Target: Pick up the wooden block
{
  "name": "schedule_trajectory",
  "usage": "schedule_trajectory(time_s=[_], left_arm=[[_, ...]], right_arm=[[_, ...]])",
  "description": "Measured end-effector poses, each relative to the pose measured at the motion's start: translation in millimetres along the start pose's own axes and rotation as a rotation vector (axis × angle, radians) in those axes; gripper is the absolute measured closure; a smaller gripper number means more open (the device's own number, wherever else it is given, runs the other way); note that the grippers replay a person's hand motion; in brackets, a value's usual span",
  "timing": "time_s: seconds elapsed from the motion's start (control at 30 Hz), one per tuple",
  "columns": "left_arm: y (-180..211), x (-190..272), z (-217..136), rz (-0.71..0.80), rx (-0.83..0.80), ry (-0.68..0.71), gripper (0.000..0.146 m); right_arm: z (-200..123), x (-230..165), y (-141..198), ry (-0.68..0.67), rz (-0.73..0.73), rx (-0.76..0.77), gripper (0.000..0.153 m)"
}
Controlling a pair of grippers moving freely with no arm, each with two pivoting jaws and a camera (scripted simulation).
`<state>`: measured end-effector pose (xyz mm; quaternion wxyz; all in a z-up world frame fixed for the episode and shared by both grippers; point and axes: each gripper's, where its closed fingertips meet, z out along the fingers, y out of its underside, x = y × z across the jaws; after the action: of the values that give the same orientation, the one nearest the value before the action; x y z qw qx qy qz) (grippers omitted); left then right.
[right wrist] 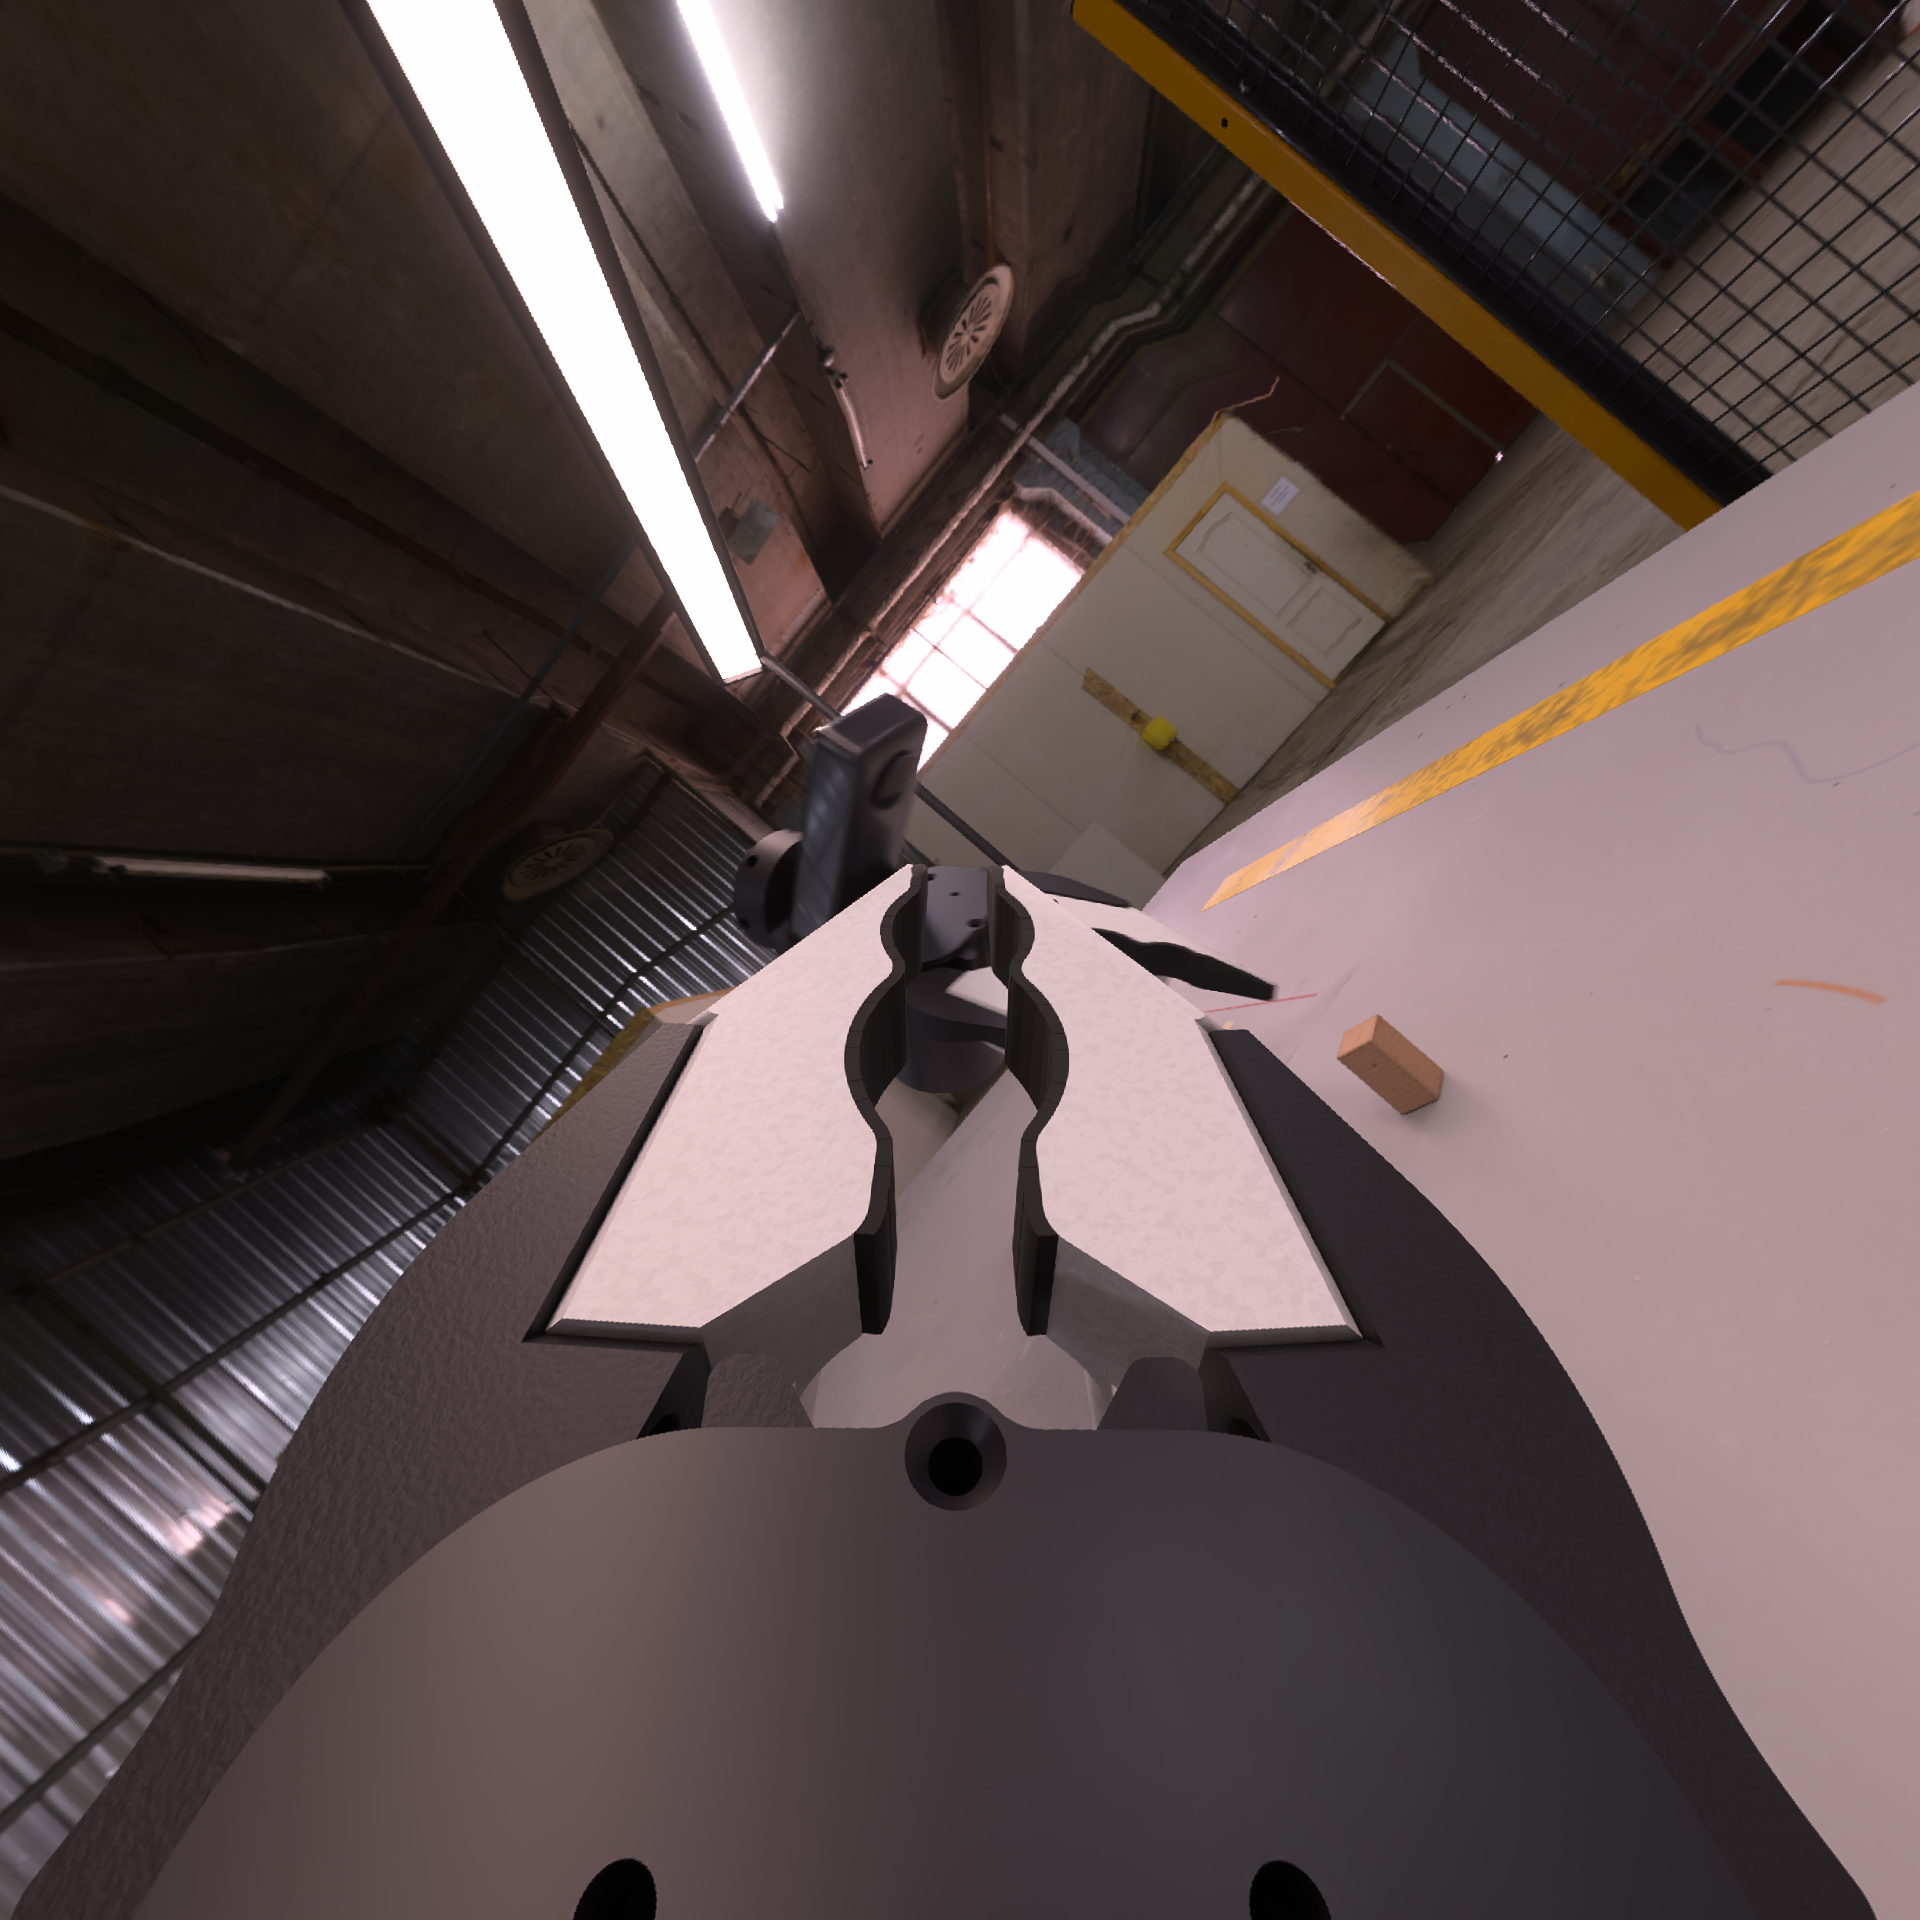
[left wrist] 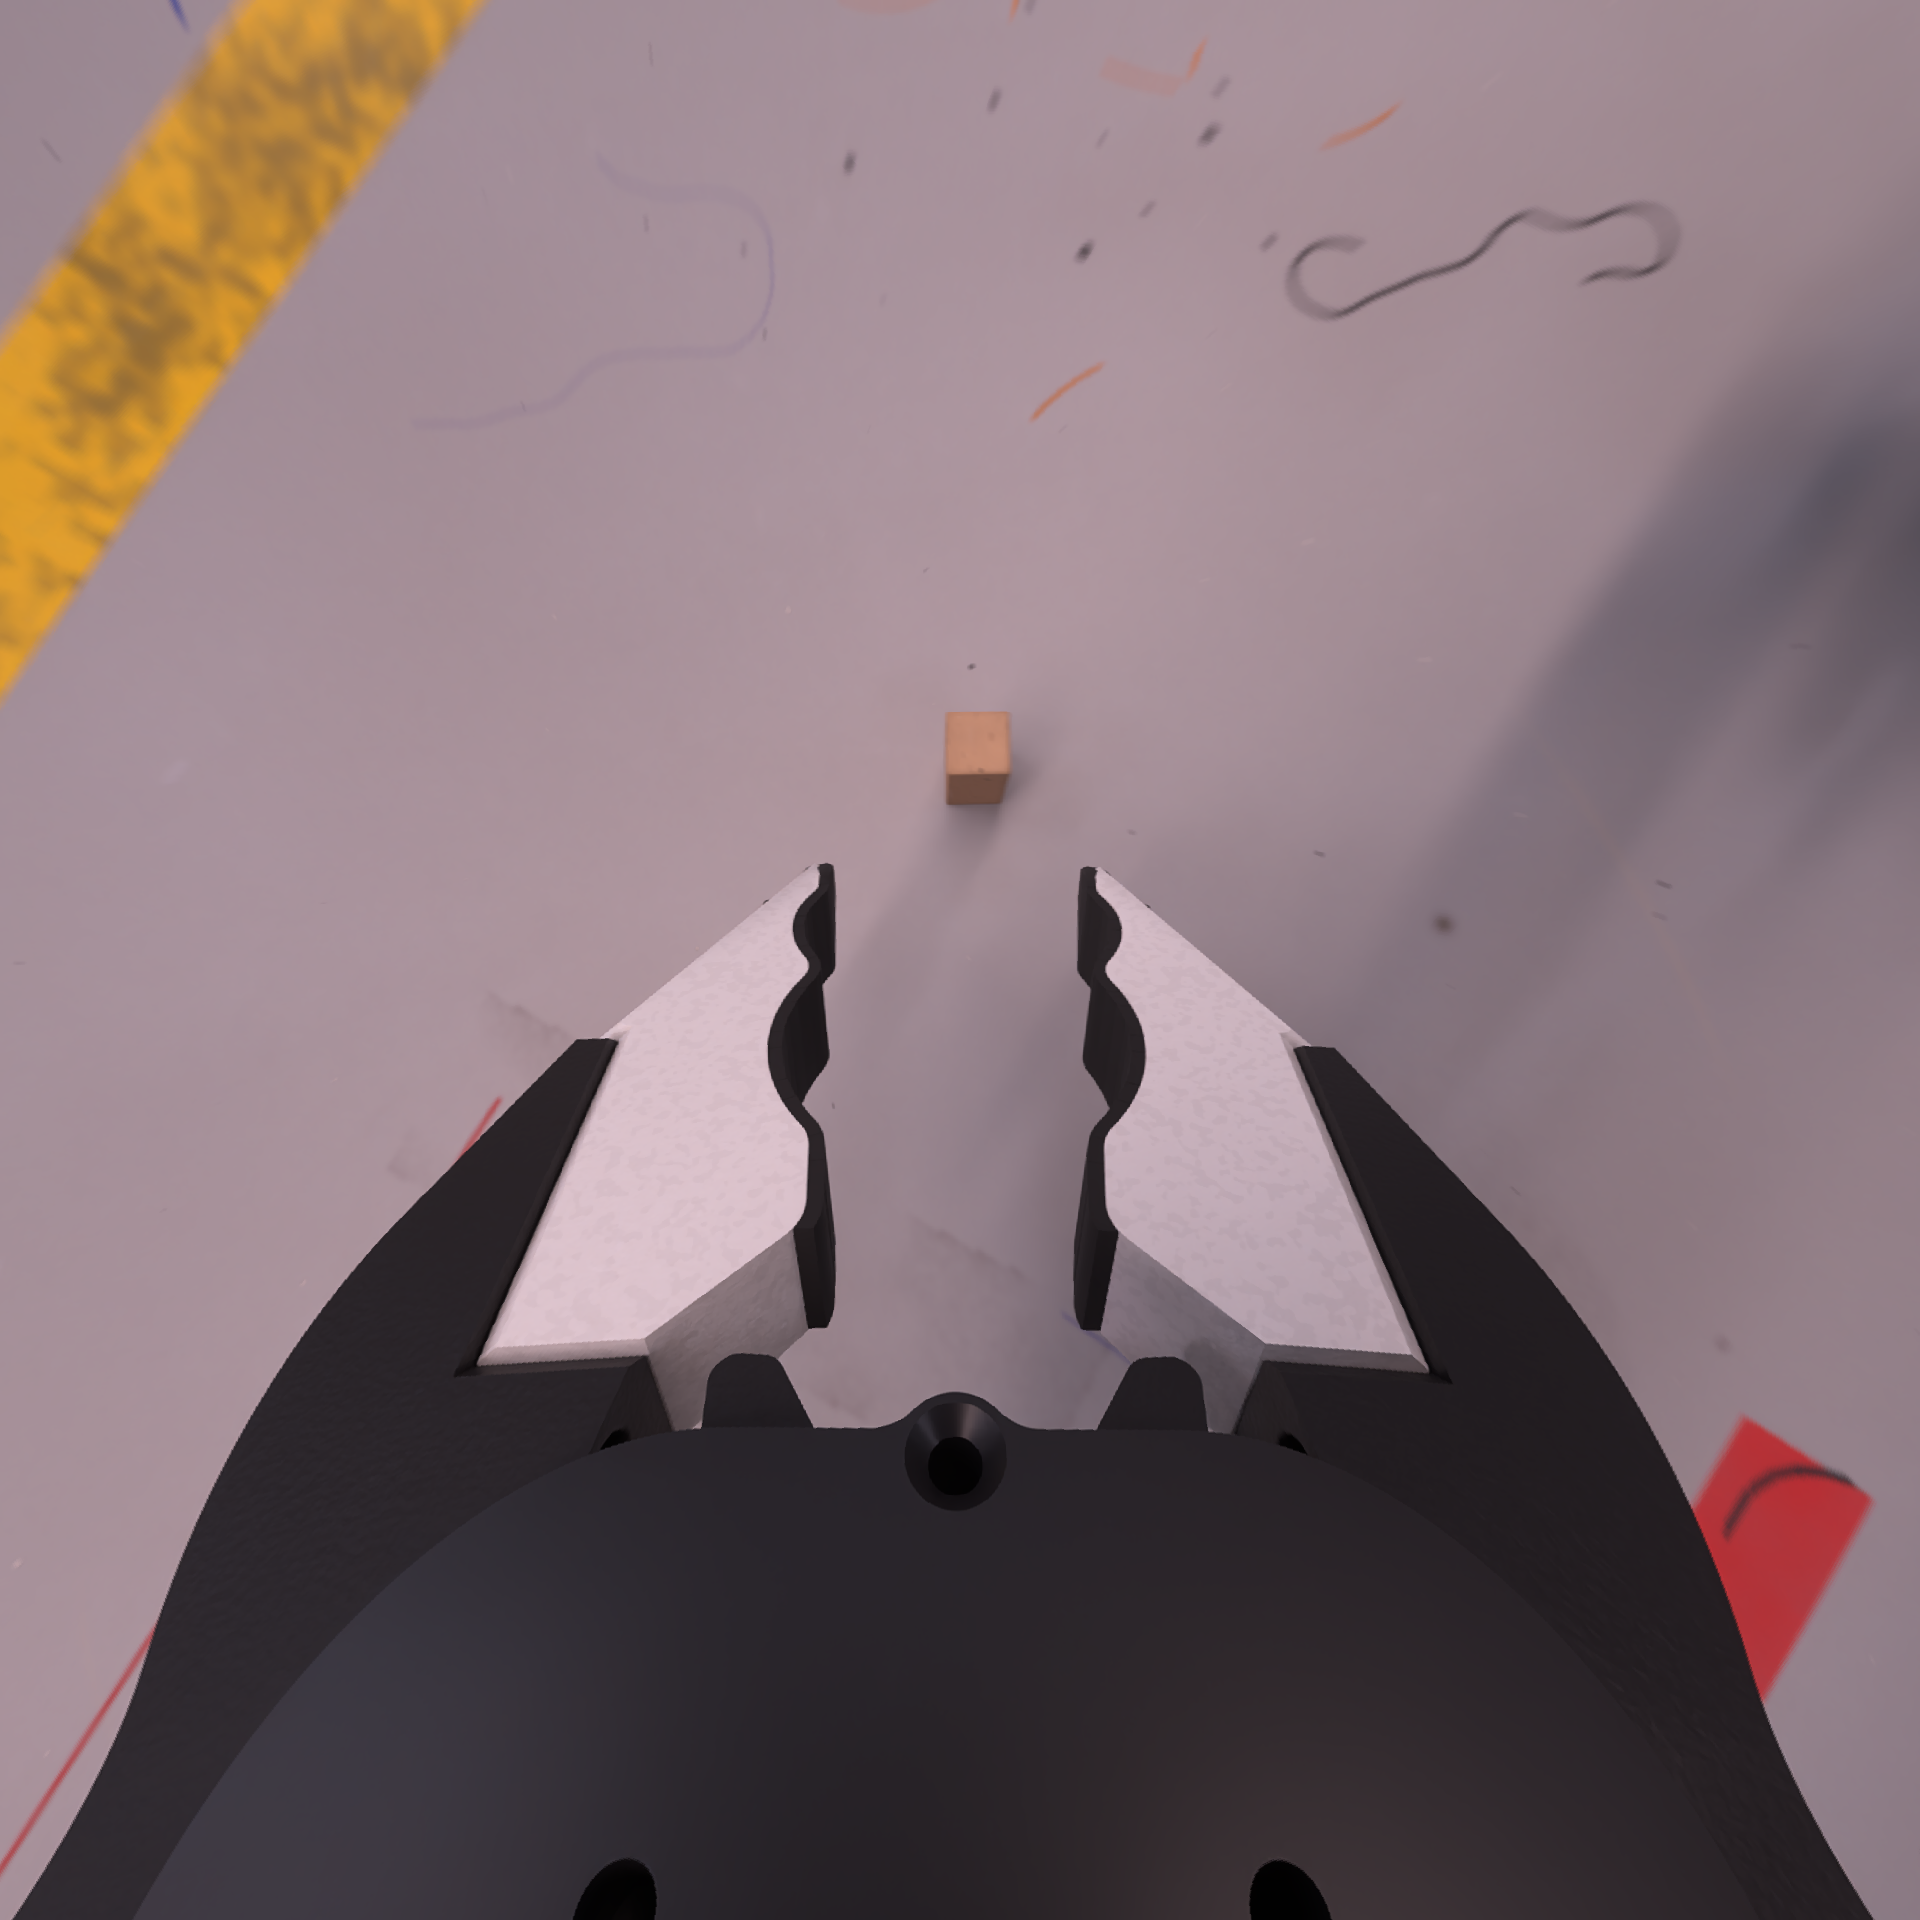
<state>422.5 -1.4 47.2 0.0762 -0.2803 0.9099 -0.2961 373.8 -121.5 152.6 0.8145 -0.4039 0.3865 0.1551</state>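
The wooden block [left wrist: 977, 756] is a small tan block lying on the pale grey table [left wrist: 520, 727]. In the left wrist view it lies just beyond my left gripper [left wrist: 956, 871], in line with the gap between the fingers. The left gripper is open and empty and hovers above the table. In the right wrist view the block [right wrist: 1390, 1062] lies on the table [right wrist: 1662, 1143], well to the right of my right gripper [right wrist: 958, 875]. The right gripper is rolled on its side, its jaws stand a narrow gap apart and hold nothing. The left gripper's dark body [right wrist: 862, 810] shows just beyond its tips.
A worn yellow stripe [left wrist: 156, 312] crosses the table at the far left, and also shows in the right wrist view [right wrist: 1558, 707]. A red patch [left wrist: 1777, 1538] lies at the near right. Scribbles and specks [left wrist: 1486, 260] mark the far surface. A mesh fence [right wrist: 1662, 208] stands behind the table.
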Motion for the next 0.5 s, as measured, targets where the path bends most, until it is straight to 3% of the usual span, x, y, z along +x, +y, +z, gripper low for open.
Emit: schedule_trajectory(time_s=[0.17,0.37,0.5], left_arm=[[-5,3,34,-0.007,-0.031,-0.037,0.100],[-11,8,49,0.017,-0.087,-0.147,0.128],[-12,3,40,0.058,-0.067,-0.155,0.132]], right_arm=[[-5,2,-3,0.017,-0.039,0.002,0.142],[-6,4,1,0.014,-0.025,-0.001,0.142],[-8,3,-2,0.017,-0.038,0.015,0.142]])
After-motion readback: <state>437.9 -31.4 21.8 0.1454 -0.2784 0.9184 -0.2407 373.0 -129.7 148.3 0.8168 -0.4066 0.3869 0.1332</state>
